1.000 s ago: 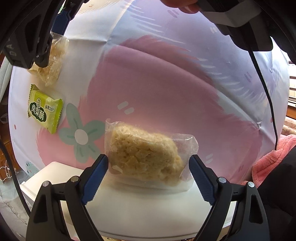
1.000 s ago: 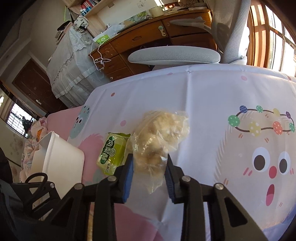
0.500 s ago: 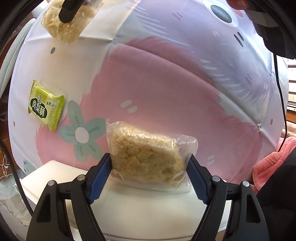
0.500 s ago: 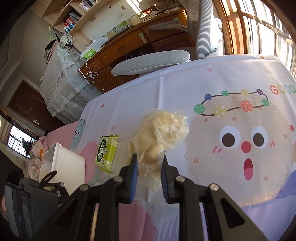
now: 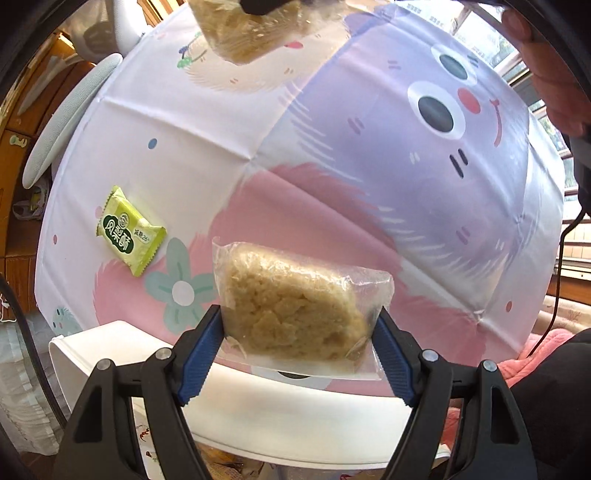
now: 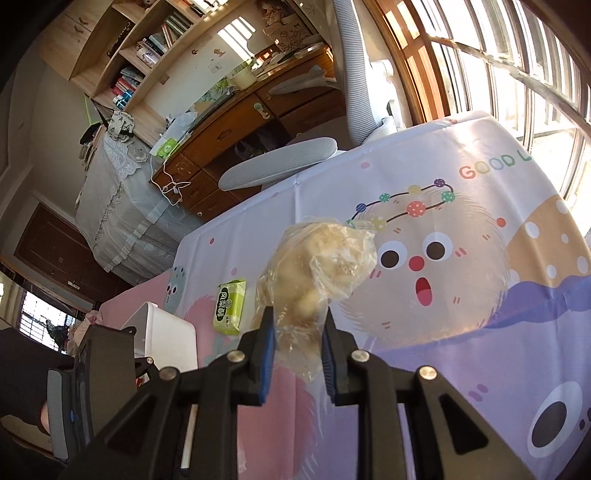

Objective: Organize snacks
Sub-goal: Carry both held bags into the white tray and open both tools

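Observation:
My left gripper [image 5: 299, 350] is shut on a clear-wrapped rice crisp cake [image 5: 291, 306] and holds it above the white bin's rim [image 5: 258, 402]. My right gripper [image 6: 297, 343] is shut on a second clear-wrapped rice crisp cake [image 6: 317, 273], held high over the cartoon tablecloth; that cake also shows at the top of the left wrist view [image 5: 251, 29]. A green pineapple-cake packet [image 5: 129, 230] lies flat on the cloth left of the left gripper, and also shows in the right wrist view [image 6: 229, 306]. The white bin appears there too [image 6: 166, 339].
The tablecloth [image 5: 369, 184] covers the table, whose far edge meets a grey office chair [image 6: 280, 166] and a wooden desk [image 6: 236, 122]. A window [image 6: 517, 74] is at the right. A pink blanket [image 5: 546, 347] lies by the table's near right.
The left gripper closed on its rice cake and lifted it off the bin. The right gripper rose higher and farther over the cloth with its cake.

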A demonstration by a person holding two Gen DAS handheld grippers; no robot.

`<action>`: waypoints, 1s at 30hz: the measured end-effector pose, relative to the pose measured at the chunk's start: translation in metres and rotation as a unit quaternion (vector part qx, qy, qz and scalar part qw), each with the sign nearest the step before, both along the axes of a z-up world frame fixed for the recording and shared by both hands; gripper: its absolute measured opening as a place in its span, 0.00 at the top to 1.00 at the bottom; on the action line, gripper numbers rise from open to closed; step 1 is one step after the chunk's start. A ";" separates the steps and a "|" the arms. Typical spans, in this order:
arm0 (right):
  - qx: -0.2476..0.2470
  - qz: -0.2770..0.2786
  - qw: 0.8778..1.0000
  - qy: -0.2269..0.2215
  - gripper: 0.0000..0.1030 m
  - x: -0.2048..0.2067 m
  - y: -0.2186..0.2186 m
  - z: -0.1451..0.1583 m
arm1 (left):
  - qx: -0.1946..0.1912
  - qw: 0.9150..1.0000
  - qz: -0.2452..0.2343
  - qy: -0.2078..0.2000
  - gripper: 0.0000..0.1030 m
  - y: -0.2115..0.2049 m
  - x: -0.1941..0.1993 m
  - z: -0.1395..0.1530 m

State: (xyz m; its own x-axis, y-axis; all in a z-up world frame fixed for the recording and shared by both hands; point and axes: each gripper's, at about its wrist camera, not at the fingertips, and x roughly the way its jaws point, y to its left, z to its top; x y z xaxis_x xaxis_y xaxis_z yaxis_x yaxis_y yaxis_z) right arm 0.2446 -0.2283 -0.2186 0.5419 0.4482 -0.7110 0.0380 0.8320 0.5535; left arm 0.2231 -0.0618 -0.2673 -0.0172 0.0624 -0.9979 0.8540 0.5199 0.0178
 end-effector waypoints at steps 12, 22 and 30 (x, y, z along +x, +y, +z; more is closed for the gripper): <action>0.025 -0.039 0.999 -0.021 0.79 -0.061 0.002 0.048 | -0.156 0.970 0.183 -0.042 0.25 0.057 -0.017 0.094; 0.026 -0.039 0.999 -0.018 0.79 -0.114 0.045 0.076 | -0.221 0.929 0.287 -0.078 0.25 0.126 -0.063 0.129; 0.029 0.007 1.000 -0.008 0.79 -0.146 0.108 0.083 | -0.257 0.899 0.341 -0.098 0.25 0.197 -0.097 0.142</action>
